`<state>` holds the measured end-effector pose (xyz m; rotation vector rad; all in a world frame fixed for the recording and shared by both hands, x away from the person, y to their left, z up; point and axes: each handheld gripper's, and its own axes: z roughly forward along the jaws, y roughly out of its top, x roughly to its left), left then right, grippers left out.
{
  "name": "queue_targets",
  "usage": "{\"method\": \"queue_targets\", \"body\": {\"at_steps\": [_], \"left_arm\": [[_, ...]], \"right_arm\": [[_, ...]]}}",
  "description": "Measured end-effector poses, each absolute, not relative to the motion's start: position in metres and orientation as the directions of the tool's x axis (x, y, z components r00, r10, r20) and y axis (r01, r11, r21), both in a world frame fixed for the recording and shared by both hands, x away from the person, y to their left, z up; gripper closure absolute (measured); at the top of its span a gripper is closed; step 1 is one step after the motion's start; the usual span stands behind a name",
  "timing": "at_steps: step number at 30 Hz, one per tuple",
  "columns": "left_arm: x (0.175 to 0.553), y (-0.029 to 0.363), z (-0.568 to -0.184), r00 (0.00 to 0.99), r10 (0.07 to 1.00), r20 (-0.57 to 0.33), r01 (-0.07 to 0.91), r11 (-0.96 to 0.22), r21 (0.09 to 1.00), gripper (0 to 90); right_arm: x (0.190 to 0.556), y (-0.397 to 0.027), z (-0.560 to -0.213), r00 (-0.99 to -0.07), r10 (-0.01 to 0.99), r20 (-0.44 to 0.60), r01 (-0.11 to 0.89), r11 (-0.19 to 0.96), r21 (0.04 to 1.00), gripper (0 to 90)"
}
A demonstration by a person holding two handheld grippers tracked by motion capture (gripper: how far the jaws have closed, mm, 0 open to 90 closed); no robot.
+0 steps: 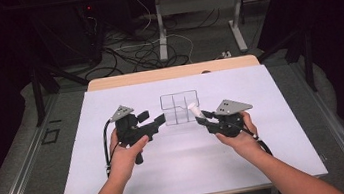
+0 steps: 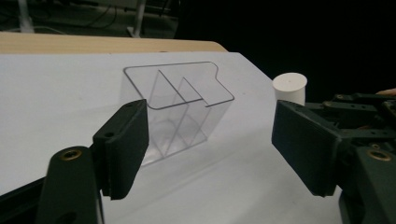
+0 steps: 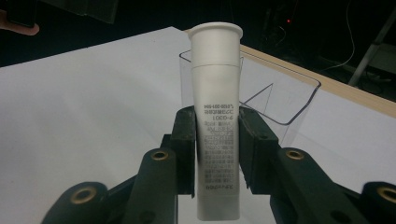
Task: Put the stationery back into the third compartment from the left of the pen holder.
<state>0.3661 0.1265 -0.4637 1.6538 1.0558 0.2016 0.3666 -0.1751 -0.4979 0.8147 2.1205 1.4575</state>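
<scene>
Two grippers meet at a clear divided box (image 1: 180, 108) on the tabletop (image 1: 95, 177); the right gripper (image 1: 202, 118) holds a white tube (image 1: 193, 108) at the box's edge.

The left gripper (image 2: 210, 149) has its fingers wide apart, the box just ahead.

Right fingers (image 3: 186, 140) are clamped on the tube, box just behind. Pushed sideways, the light box could slide or tip.

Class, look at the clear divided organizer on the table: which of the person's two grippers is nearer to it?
Left. The open left gripper has a jaw at the clear organizer's left wall. The right gripper, clamping a white tube, sits just off its right edge.
</scene>
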Motion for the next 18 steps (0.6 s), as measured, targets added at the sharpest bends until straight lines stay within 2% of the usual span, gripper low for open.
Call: {"method": "queue_targets", "body": {"at_steps": [2,5,18], "left_arm": [[0.367,0.120,-0.463,0.598,0.698,-0.394,0.542,0.010,0.840,32.1],[0.369,0.112,-0.464,0.597,0.648,-0.473,0.578,0.061,0.814,36.1],[0.372,0.089,-0.468,0.635,0.582,-0.508,0.603,0.037,0.797,44.7]], "right_arm": [[0.366,-0.175,-0.498,-0.726,0.687,-0.026,0.222,0.270,0.937,69.7],[0.366,-0.174,-0.499,-0.728,0.685,-0.031,0.219,0.274,0.936,69.8],[0.366,-0.176,-0.502,-0.722,0.692,-0.021,0.235,0.273,0.933,69.7]]}}
